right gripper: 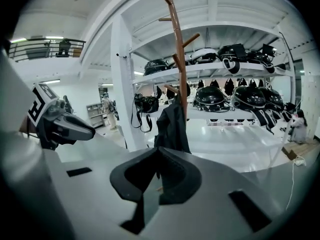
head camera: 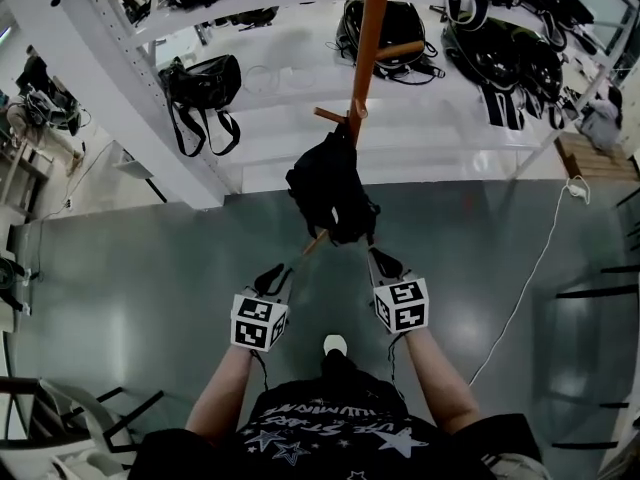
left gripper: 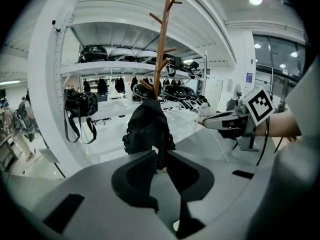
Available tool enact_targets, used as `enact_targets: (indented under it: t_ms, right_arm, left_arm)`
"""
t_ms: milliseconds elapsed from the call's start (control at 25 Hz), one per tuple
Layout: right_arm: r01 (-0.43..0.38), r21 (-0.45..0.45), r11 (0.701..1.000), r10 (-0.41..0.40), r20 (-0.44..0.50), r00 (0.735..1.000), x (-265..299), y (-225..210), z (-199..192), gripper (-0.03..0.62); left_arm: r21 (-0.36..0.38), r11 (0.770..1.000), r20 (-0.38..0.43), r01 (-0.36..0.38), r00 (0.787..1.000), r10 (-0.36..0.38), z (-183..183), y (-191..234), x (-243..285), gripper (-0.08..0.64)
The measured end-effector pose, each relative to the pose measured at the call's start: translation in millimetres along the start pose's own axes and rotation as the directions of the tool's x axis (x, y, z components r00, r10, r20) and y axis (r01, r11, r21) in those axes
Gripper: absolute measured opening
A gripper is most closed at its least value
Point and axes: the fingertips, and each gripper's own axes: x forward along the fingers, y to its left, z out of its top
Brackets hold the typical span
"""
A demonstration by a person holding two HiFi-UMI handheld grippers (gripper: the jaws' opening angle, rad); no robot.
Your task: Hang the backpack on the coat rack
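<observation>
— On the brown wooden coat rack (head camera: 370,38), what is hung?
— The black fabric backpack (head camera: 330,193), low on a peg; its thin black straps (left gripper: 160,159) are clamped by the closed left tongs (head camera: 285,269) and right tongs (head camera: 378,258).

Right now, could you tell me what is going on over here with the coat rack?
A person is working with two handheld grippers at a wooden coat rack. A black backpack hangs from one of its lower pegs. Both grippers are at the backpack's bottom edge. The left gripper looks closed on a dark hanging part of the backpack. The right gripper has its jaws together just below it, though I cannot tell whether it pinches any fabric.
</observation>
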Motion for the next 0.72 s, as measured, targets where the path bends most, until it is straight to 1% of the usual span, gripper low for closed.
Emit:
enact_targets:
  t_ms: [120, 280, 400, 640, 720]
  right_arm:
    - [-0.012, -0.016, 1.0, 0.012, -0.024, 1.0, 1.7, 9.5, -4.5, 0.012]
    - [-0.023, -0.028, 0.999, 0.022, -0.049, 0.999, -4.2, 22.7, -13.6, 0.011]
    - [-0.029, -0.042, 0.999, 0.026, -0.059, 0.998, -16.8, 38.6, -20.7, 0.011]
    - [-0.038, -0.062, 0.997, 0.034, -0.066, 0.997, -56.1, 76.8, -30.3, 0.011]
    - [-0.042, -0.071, 0.997, 0.037, -0.066, 0.997, -69.4, 89.1, -32.9, 0.011]
  left_arm:
    - [-0.032, 0.999, 0.009, -0.012, 1.0, 0.012, -7.3, 5.1, -7.9, 0.057]
    - [-0.038, 0.999, -0.011, -0.005, 1.0, 0.005, -33.6, -0.8, -26.9, 0.052]
    - [-0.084, 0.996, -0.017, -0.008, 1.0, 0.007, -54.7, -5.6, -50.9, 0.052]
    - [-0.174, 0.985, 0.023, 0.004, 1.0, -0.001, -78.1, -21.8, -105.7, 0.049]
    - [-0.189, 0.982, 0.044, 0.014, 0.999, -0.006, -80.7, -29.0, -121.8, 0.049]
